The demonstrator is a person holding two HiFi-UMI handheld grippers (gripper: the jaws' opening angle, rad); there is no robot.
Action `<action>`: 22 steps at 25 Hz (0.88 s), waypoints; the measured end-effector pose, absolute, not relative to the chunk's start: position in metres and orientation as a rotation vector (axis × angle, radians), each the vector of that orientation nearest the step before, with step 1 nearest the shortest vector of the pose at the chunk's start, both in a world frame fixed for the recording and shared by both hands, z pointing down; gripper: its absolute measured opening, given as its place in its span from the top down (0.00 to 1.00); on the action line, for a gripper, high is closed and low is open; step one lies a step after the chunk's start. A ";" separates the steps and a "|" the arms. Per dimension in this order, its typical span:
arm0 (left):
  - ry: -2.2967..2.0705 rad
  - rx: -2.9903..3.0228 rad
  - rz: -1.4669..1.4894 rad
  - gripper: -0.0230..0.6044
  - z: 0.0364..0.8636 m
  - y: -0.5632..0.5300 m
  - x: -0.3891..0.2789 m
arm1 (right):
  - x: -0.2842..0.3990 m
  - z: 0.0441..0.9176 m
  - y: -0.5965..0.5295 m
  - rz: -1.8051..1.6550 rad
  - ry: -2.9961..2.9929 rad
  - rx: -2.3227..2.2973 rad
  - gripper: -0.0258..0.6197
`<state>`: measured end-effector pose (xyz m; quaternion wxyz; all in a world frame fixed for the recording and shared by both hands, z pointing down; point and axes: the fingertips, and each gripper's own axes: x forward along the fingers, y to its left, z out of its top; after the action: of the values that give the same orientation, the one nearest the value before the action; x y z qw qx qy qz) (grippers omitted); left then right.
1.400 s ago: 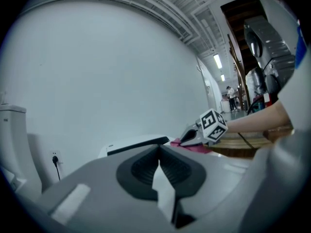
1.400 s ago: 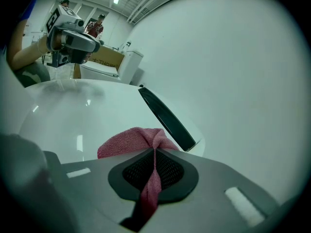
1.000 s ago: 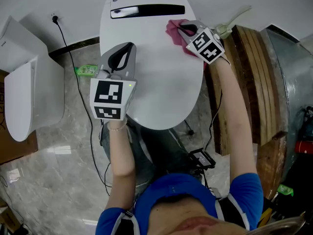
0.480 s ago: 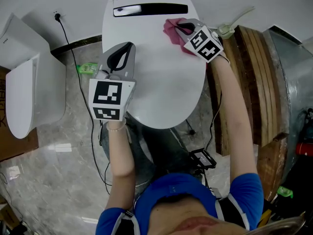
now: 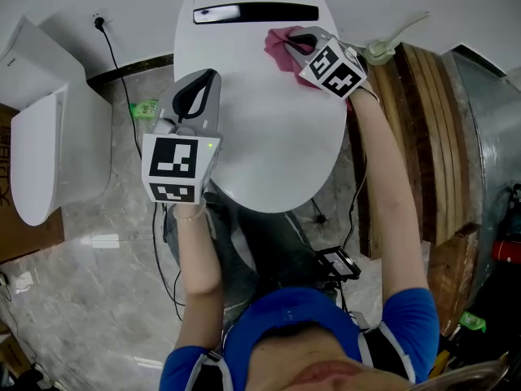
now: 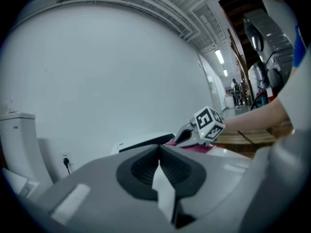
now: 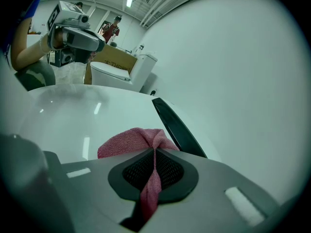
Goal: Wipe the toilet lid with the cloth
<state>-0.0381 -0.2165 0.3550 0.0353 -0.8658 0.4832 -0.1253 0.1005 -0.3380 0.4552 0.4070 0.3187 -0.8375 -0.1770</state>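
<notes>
R gripper [image 5: 295, 46] clamped on pink cloth [image 5: 277, 47], resting on toilet lid [image 5: 269, 137]. L gripper [image 5: 208, 80] jaws together, empty, to its left.

Left hand-held gripper [image 5: 210, 76] closed, right hand-held gripper [image 5: 293, 41] clamped

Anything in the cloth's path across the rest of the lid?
Nothing lies on the toilet lid. Only the left gripper, jaws shut, is over its left edge, where the pink cloth held in the right gripper could meet it.
</notes>
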 end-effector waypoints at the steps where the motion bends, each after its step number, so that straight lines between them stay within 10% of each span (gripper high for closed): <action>1: 1.485 -2.658 -0.389 0.96 0.355 -0.216 -0.039 | 0.098 0.455 -0.338 -0.449 -2.113 0.800 0.95; 22: 1.565 -2.604 -0.491 0.96 0.361 -0.206 -0.074 | 0.056 0.453 -0.339 -0.499 -2.126 0.717 0.95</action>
<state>-0.0742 -0.2064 0.3611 0.0320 -0.8457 0.5083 -0.1595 0.0564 -0.3390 0.4529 0.4092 0.2846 -0.8439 -0.1983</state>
